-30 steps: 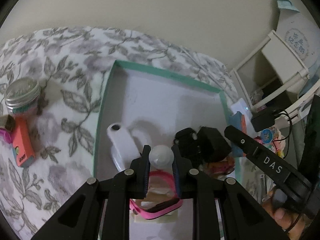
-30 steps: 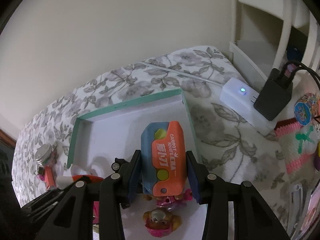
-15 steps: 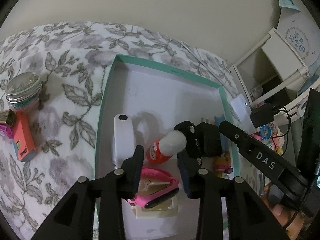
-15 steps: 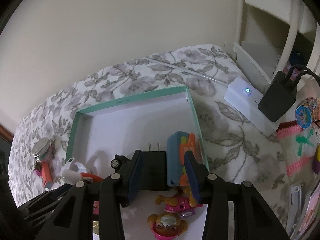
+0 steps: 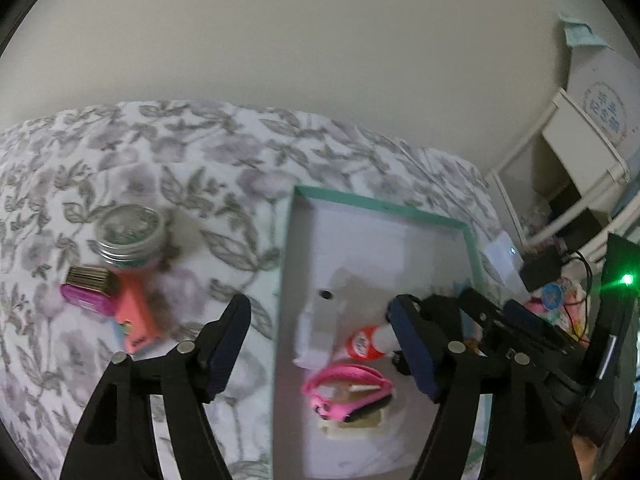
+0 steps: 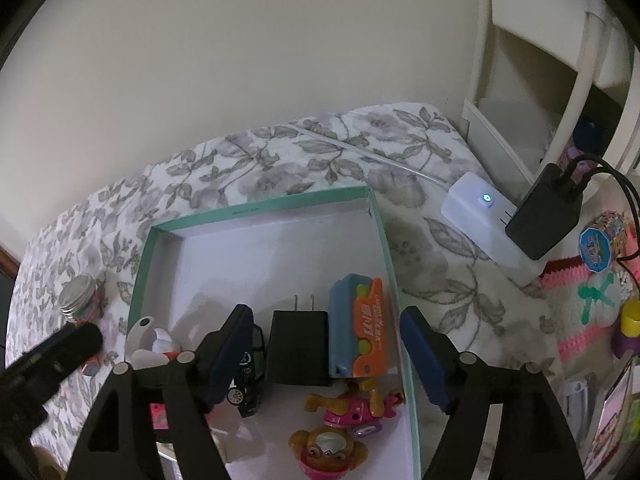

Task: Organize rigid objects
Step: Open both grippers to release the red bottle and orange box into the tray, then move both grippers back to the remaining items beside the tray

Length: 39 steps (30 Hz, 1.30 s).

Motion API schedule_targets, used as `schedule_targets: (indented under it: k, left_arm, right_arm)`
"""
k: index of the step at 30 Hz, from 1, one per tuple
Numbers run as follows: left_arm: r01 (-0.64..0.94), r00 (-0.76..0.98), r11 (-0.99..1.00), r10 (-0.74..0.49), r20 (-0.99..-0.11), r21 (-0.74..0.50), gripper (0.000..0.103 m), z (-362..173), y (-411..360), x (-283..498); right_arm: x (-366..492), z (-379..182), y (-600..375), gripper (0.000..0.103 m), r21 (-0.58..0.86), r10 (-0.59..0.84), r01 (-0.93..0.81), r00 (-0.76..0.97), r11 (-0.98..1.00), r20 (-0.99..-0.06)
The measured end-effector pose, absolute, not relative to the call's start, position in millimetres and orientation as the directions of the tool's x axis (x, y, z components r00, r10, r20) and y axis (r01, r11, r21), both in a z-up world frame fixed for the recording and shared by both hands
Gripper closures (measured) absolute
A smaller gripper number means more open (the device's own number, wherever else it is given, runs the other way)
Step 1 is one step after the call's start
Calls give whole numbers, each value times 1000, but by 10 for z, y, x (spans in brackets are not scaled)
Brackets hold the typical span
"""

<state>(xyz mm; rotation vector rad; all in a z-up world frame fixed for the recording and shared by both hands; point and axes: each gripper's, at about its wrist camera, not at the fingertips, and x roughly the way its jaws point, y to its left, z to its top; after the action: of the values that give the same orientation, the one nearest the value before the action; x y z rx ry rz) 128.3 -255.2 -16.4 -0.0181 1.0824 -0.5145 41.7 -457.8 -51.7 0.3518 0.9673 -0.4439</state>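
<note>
Right wrist view is showing the teal box (image 6: 384, 240) already holding the charger (image 6: 298, 346) and carrot knife (image 6: 356, 334), while both grippers (image 6: 324, 354) (image 5: 320, 344) are hanging spread and empty, leaving the jar (image 5: 130, 236) outside waiting.

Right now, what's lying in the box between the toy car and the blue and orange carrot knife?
A black plug adapter, prongs pointing to the far wall. The right wrist view shows it flanked by the toy car and the carrot knife.

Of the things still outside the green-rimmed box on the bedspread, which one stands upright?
The metal-lidded jar. It stands on its base, whereas the pink case and orange toy knife beside it lie flat.
</note>
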Motion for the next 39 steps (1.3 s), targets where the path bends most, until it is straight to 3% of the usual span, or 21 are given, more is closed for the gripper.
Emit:
schedule_targets:
  k: [3,10,14,39]
  left_arm:
    - [363,387,904,-366,-846,-225,21,-191,-2506,1334]
    - [319,421,931,-308,-853,-179,19,-251,-2398,1380]
    - [299,453,943,-273,-849,-145,1,-257,-2364,1383]
    - [288,459,953,-228,-859,-99,0,-275,-2285,1464]
  right_arm:
    - [417,-502,-4561,8,82,-212,505,498,859,-841]
    - [453,-491,-4492,4,63,-216,478,505,876,-835]
    - [475,-490,-4449,0,46,-223,467,504,883,-834]
    - [561,-492,-4292,0,17,-219,425,499,905,-838]
